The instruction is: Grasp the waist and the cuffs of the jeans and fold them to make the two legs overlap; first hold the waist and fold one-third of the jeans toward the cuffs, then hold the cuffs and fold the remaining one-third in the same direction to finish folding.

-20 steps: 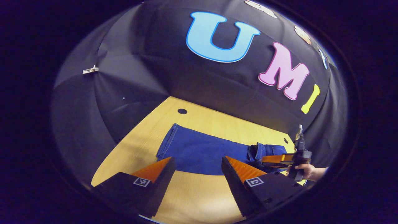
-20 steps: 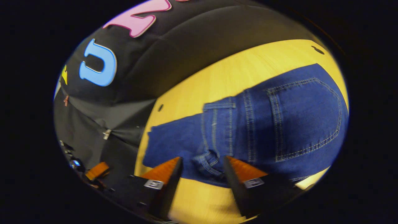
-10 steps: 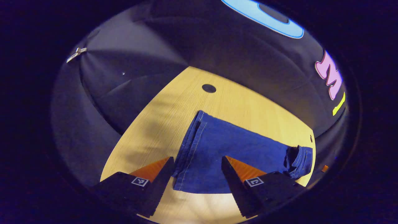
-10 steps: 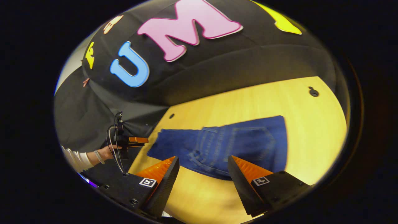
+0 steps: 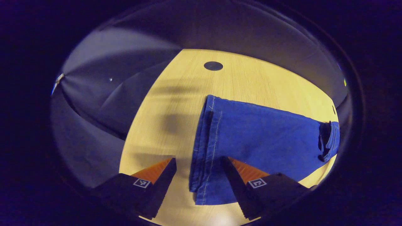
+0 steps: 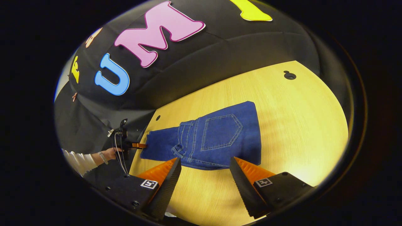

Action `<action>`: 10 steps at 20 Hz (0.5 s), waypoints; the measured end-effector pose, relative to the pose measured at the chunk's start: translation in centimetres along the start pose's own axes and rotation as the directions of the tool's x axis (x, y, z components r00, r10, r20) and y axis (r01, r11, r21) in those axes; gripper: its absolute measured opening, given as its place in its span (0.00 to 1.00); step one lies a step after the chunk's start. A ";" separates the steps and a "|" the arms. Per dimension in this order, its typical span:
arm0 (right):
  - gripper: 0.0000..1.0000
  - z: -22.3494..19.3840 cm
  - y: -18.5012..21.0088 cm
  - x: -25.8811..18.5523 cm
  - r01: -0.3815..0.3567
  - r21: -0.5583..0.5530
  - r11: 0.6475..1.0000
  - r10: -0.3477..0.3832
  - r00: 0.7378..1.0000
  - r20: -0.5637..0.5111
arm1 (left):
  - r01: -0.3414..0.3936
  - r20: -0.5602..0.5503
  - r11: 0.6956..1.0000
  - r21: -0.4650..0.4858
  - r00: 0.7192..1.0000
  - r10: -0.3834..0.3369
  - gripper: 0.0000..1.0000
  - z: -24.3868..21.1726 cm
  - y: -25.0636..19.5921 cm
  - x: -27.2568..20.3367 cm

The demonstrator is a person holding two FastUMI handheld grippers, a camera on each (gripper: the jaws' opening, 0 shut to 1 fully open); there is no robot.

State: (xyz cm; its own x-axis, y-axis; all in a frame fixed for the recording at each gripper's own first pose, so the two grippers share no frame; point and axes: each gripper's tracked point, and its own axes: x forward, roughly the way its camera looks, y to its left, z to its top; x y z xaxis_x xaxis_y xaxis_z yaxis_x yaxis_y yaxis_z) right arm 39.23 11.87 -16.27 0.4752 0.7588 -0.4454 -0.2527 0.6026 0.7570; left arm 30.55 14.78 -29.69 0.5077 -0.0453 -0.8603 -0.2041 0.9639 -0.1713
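Two grippers at work over a pair of blue jeans [image 6: 213, 138] laid flat on a pale wooden desk [image 6: 298, 125], legs stacked one on the other. Waist part already turned over toward the cuffs, back pocket [image 6: 221, 131] facing up in the right gripper view, belt loops [image 6: 179, 150] showing along the folded-over waistband. Folded stack lying across the middle of the desk, well in from the far edge and its two round holes, one near each far corner [image 6: 289, 75].

Left gripper [image 5: 198, 163] down at the cuff end [image 5: 204, 150], jaws spread wide, the double-stitched hems lying in the gap between its two fingers; right-hand finger over the denim, left-hand finger over bare wood, neither seen pressing the cloth. Hard to tell from this view whether the fingertips touch the desk. Folded waistband [image 5: 328, 141] visible at the far right end of the jeans in the left gripper view.

Same left gripper seen from afar in the right gripper view [image 6: 138, 145], held in a hand [image 6: 110, 153] with a white sleeve [image 6: 78, 161] and a wristband, its tips right at the cuff end by the desk's left edge.

Right gripper [image 6: 204, 164] raised off the cloth, jaws wide apart and holding nothing, hovering near the front edge of the desk with the near long edge of the jeans just beyond its fingertips
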 end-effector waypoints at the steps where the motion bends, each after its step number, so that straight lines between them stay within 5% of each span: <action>1: 0.95 0.2 0.2 0.1 -0.006 0.010 1.000 0.006 1.000 -0.001 | 0.006 -0.030 1.000 0.002 1.000 -0.006 0.98 -0.8 0.1 0.6; 6: 0.95 1.0 1.1 0.9 -0.029 0.063 0.998 0.028 1.000 0.012 | 0.036 -0.028 0.998 0.046 0.999 -0.034 0.90 -0.4 -0.8 0.2; 8: 0.96 0.7 1.2 0.7 -0.029 0.054 0.998 0.029 1.000 0.003 | 0.067 -0.026 0.994 0.083 0.998 -0.065 0.68 -0.5 -1.9 0.5; 10: 0.96 0.3 0.9 0.6 -0.020 0.041 0.999 0.020 1.000 -0.009 | 0.078 0.012 0.995 0.066 0.997 -0.079 0.32 0.0 -2.9 0.4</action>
State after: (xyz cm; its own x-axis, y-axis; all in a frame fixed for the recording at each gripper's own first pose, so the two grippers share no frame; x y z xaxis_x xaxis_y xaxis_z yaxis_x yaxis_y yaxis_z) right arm 39.54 12.81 -15.72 0.4627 0.7728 -0.4344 -0.2276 0.5771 0.7843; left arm 31.38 11.92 -29.56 0.5320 -0.1184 -0.8384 -0.1083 0.9725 -0.2061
